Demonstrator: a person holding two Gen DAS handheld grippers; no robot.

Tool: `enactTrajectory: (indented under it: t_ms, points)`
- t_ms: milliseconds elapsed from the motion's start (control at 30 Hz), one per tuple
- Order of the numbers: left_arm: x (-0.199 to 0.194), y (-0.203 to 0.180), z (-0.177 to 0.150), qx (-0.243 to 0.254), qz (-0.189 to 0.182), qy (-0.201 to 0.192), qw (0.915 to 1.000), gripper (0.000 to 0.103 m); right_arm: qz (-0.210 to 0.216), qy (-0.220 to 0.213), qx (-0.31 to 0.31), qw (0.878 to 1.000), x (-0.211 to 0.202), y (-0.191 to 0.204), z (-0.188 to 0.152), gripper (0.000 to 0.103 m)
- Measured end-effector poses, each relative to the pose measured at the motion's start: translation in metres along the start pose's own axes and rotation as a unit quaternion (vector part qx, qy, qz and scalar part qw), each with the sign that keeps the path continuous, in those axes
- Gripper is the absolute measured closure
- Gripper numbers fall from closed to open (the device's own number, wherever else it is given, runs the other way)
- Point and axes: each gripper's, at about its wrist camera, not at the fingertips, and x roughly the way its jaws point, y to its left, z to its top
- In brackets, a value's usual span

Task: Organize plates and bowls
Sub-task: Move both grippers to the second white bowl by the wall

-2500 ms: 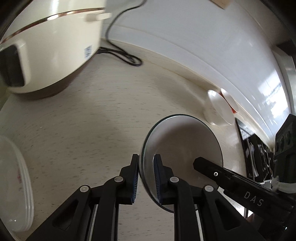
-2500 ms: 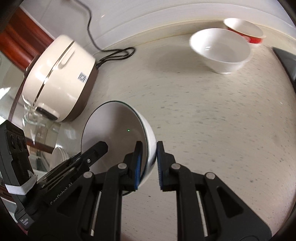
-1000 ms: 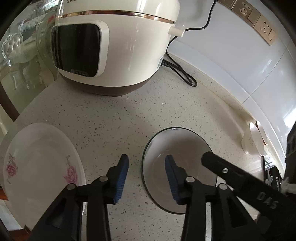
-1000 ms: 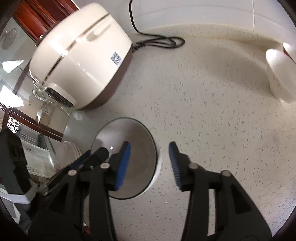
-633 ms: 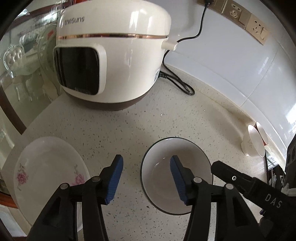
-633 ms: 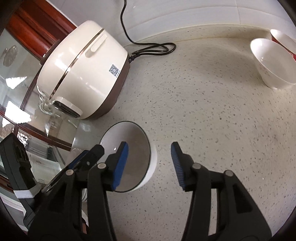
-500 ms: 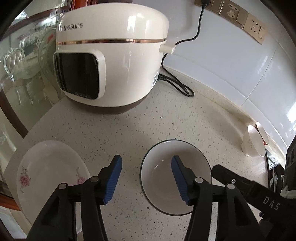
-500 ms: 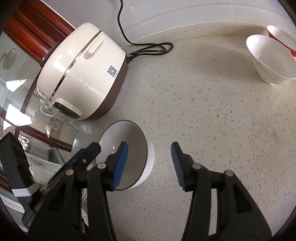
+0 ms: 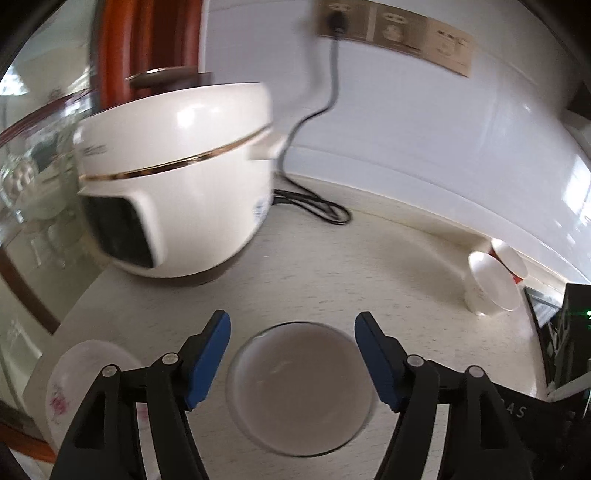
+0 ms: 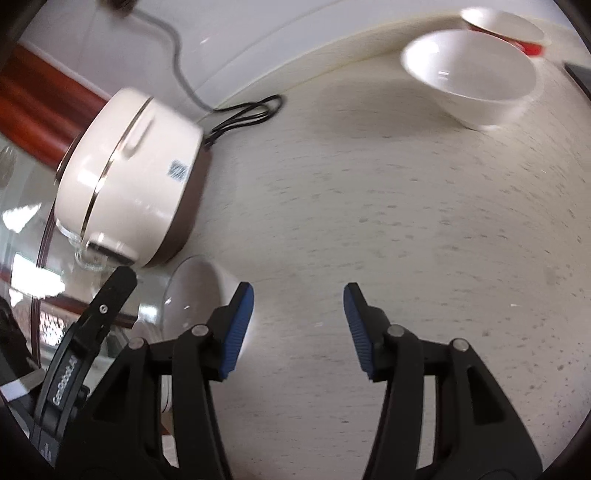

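The left gripper [image 9: 291, 354] hangs above the worktop [image 9: 332, 280] with its jaws spread wide and nothing between them. Below it, framed by the two blue pads [image 9: 208, 363], a dark-rimmed bowl [image 9: 301, 389] sits upright on the worktop, apart from both fingers. To the left of that bowl, at the worktop's near left corner, lies a white plate with pink flowers [image 9: 79, 384].

The right gripper [image 10: 297, 328] is also wide open and empty, over bare speckled worktop [image 10: 406, 229]. The same bowl [image 10: 195, 295] shows just past its left finger, partly hidden by it.

A cream rice cooker [image 9: 173, 184] stands at the back left, its black cord [image 9: 317, 206] coiled on the worktop against the wall. Near the back edge on the right side a white bowl [image 10: 469, 77] stands, with a red-and-white bowl [image 10: 506, 26] just behind it; whether they touch cannot be told.
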Motion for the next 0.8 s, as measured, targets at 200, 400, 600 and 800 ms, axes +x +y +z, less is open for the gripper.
enactTrajectory:
  t_ms: [200, 400, 600, 800]
  points:
    - [0.020, -0.048, 0.004, 0.033, -0.051, 0.019, 0.9980, 0.032, -0.022, -0.026, 0.043, 0.998, -0.022, -0.044, 0.015, 0.046]
    - [0.046, -0.095, 0.002, 0.042, -0.132, 0.067, 0.9882, 0.023, -0.047, -0.052, 0.102, 0.992, -0.046, -0.096, 0.029, 0.044]
    - [0.072, -0.130, 0.016, -0.003, -0.231, 0.158, 0.9600, 0.020, -0.050, -0.083, 0.162, 0.982, -0.065, -0.138, 0.051, 0.036]
    - [0.104, -0.157, 0.043, -0.005, -0.214, 0.179, 0.9602, 0.019, -0.044, -0.101, 0.182, 0.977, -0.070, -0.156, 0.078, 0.036]
